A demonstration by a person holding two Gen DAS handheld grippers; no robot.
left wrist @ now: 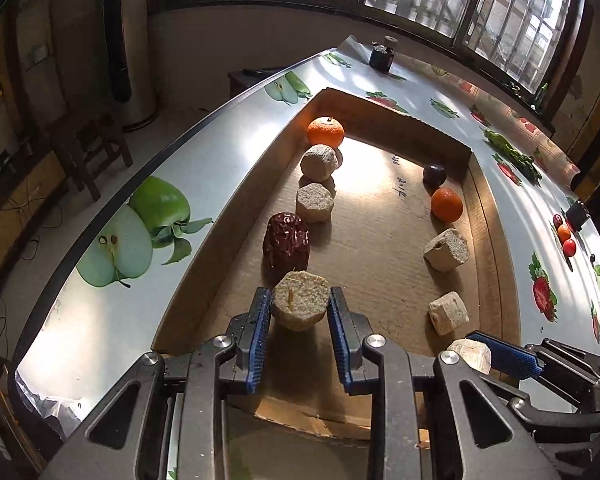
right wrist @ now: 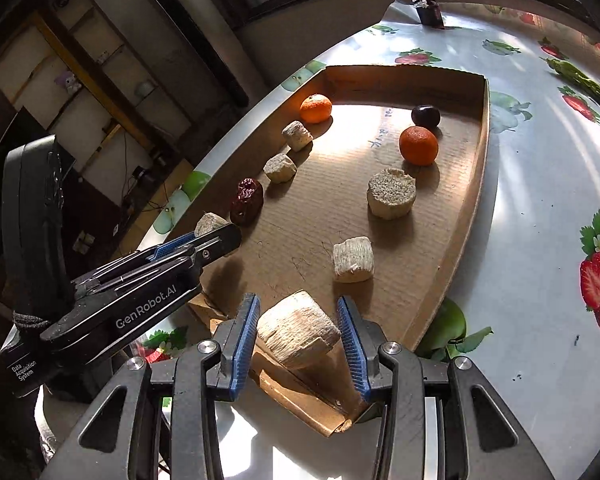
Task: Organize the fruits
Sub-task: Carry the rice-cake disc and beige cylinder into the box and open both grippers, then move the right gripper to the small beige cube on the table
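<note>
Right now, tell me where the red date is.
In the left wrist view the red date lies along the cardboard tray's left wall, between two beige chunks, the nearer one gripped by the left gripper.

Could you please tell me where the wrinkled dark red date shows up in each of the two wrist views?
Left wrist view: the red date lies left of centre, just beyond the beige chunk in the left gripper.
Right wrist view: the date lies at middle left.
Shared landmark: the dark plum in the cardboard tray's far corner.
</note>
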